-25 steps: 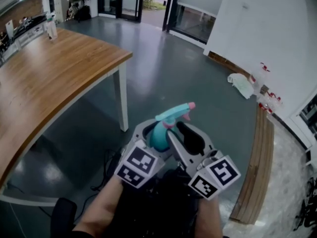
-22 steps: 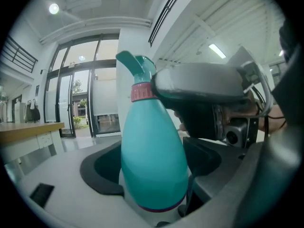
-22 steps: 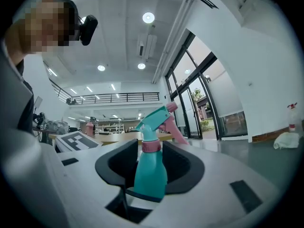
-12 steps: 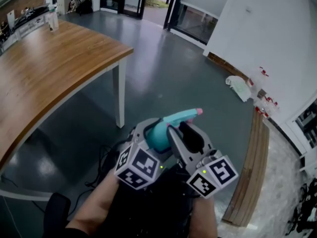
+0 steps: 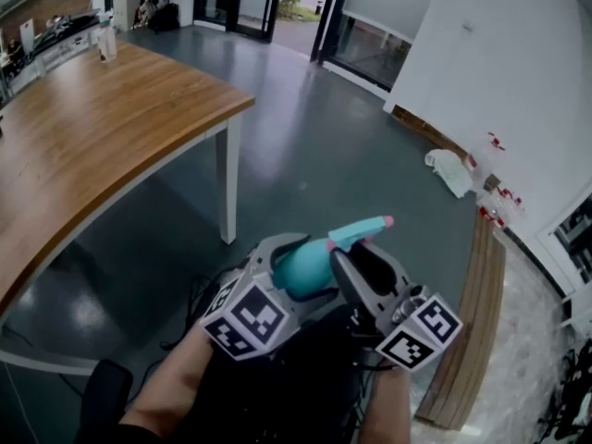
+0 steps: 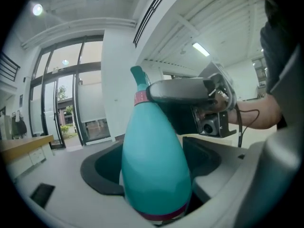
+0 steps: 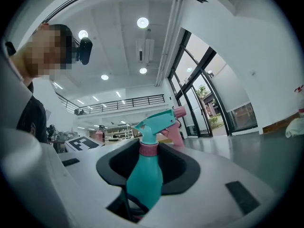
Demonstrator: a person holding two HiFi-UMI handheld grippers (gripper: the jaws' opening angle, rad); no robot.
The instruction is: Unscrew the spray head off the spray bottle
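Note:
I hold a teal spray bottle [image 5: 305,265] in mid-air above the floor, its teal head [image 5: 359,231] with a pink nozzle tip pointing up and to the right. My left gripper [image 5: 294,259] is shut on the bottle's wide body [image 6: 154,160], whose base lies close to that camera. My right gripper [image 5: 356,259] comes in from the right. In the left gripper view one of its fingers [image 6: 178,90] lies across the neck, against the pink collar [image 6: 141,98]. Its jaws have just been closing, with the bottle [image 7: 145,175] between them. The collar [image 7: 148,148] and trigger head [image 7: 156,120] stand above them.
A long wooden table [image 5: 83,146] on white legs [image 5: 229,183] fills the left. A wooden bench [image 5: 476,322] runs along the right wall, with small bottles [image 5: 495,192] and a white bag [image 5: 450,169] near it. Grey floor lies below. A black chair [image 5: 102,396] is at lower left.
The bottle's head has swung to the right and lies flatter. Both grippers sit slightly lower and further right in the head view, and the left cube has rolled a little.

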